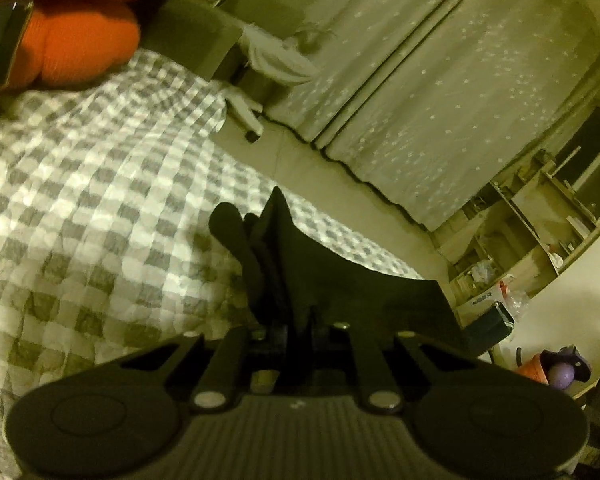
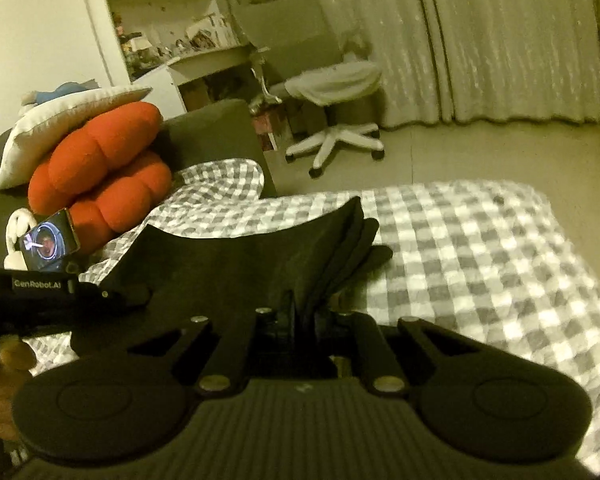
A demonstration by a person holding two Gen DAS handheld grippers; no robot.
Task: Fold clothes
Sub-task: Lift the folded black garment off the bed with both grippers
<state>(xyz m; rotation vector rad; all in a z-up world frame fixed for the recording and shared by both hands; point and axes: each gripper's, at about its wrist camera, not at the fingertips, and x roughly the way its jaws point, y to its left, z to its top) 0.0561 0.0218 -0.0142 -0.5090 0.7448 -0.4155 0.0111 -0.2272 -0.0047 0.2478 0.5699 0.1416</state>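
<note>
black garment: bunched, stretched between grippers | both fingers: clamped on garment

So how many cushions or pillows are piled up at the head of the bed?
2: an orange cushion against the headboard, and a white pillow lying on top of it. More may be hidden behind them.

Dim yellowish bedroom: checked bedspread, pale dotted curtains, white swivel chair (cluttered shelves behind)
</note>
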